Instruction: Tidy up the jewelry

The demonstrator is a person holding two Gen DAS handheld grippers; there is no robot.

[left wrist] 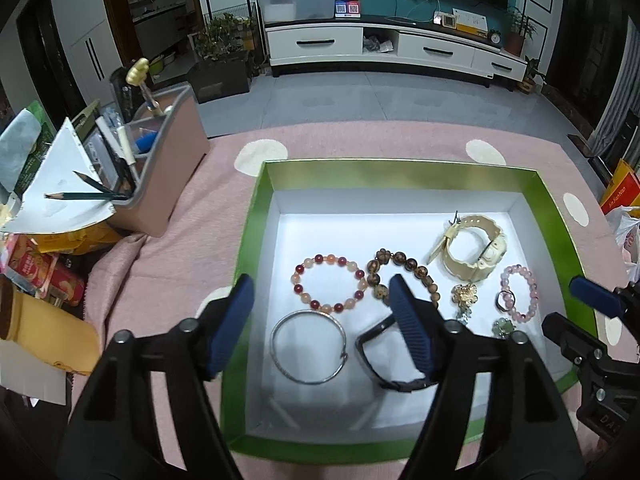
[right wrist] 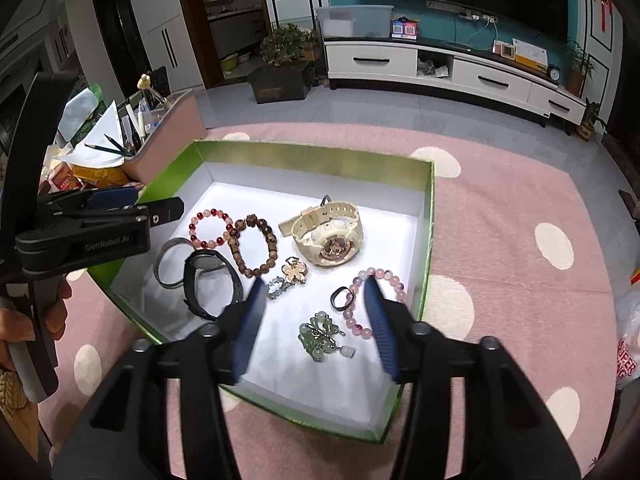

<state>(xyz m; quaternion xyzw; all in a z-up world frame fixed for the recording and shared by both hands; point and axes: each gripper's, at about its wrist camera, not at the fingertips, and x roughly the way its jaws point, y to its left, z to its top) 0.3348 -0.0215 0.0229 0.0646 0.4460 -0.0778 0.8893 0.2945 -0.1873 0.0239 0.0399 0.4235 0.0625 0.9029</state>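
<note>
A green box with a white floor (left wrist: 256,208) (right wrist: 428,216) holds the jewelry: a red-and-peach bead bracelet (left wrist: 330,282) (right wrist: 211,229), a brown bead bracelet (left wrist: 404,264) (right wrist: 256,248), a cream watch (left wrist: 474,250) (right wrist: 328,236), a pink bead bracelet (left wrist: 520,294) (right wrist: 378,300), a silver bangle (left wrist: 308,346) (right wrist: 166,260), a black band (left wrist: 384,356) (right wrist: 210,284), a gold flower brooch (right wrist: 295,271), a dark ring (right wrist: 343,298) and a jade bead piece (right wrist: 322,338). My left gripper (left wrist: 322,320) is open and empty above the box's near left. My right gripper (right wrist: 316,320) is open and empty above the jade piece.
The box sits on a pink cloth with white dots (left wrist: 192,220). A pink organizer with pencils and pens (left wrist: 160,168) (right wrist: 160,136) stands to the left, with snack packets and papers (left wrist: 36,264) beside it. Bags (left wrist: 624,216) lie at the right edge.
</note>
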